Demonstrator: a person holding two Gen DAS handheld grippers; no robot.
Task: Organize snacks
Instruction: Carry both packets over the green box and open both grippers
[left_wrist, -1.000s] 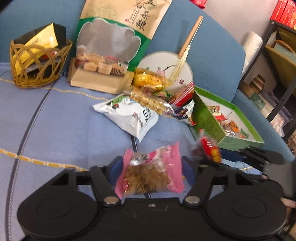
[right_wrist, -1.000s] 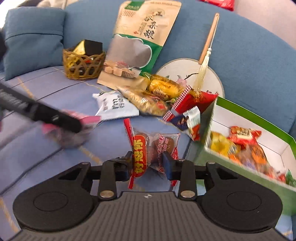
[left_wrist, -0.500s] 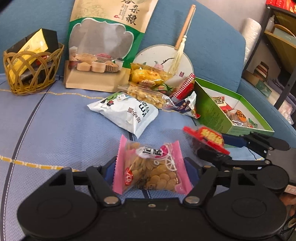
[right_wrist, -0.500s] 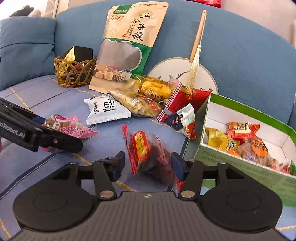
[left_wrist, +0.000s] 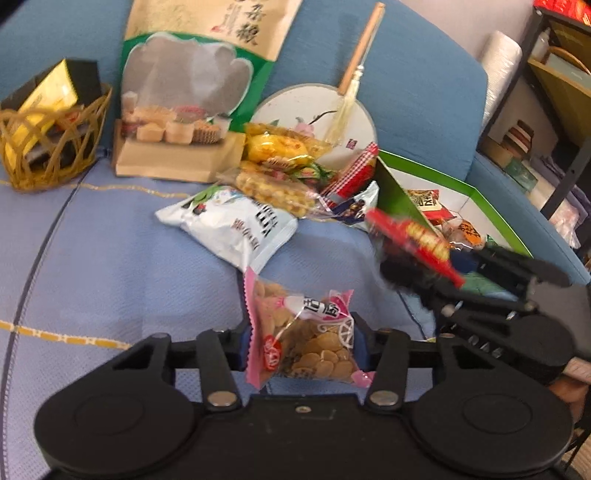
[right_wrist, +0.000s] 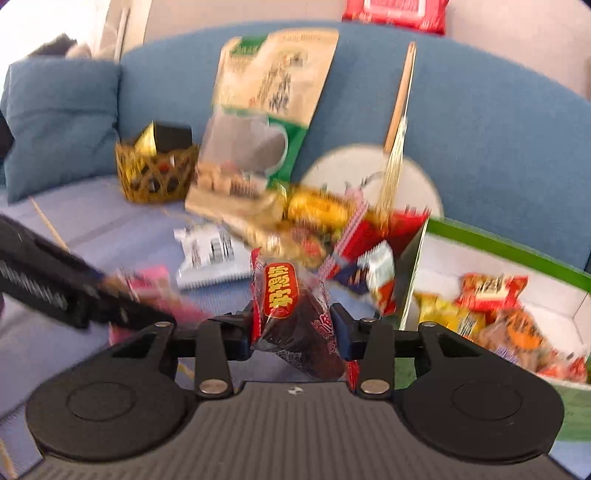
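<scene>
Basket (left_wrist: 48, 147) far left on the sofa (left_wrist: 92, 258); tall pouch (left_wrist: 192, 92) leaning on the backrest; white packet (left_wrist: 229, 225) near centre. Left gripper (left_wrist: 301, 343), jaws closing, pinches the pink packet (left_wrist: 303, 332) at near centre. Right gripper (right_wrist: 295, 325), jaws closing, pinches the red packet (right_wrist: 291, 310) just left of the green box (right_wrist: 517, 254), which holds snacks at right.

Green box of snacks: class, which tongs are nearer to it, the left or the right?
Right. The right tongs, closing on a red packet, sit beside the green box. The left tongs, closing on a pink packet, are farther away.
</scene>
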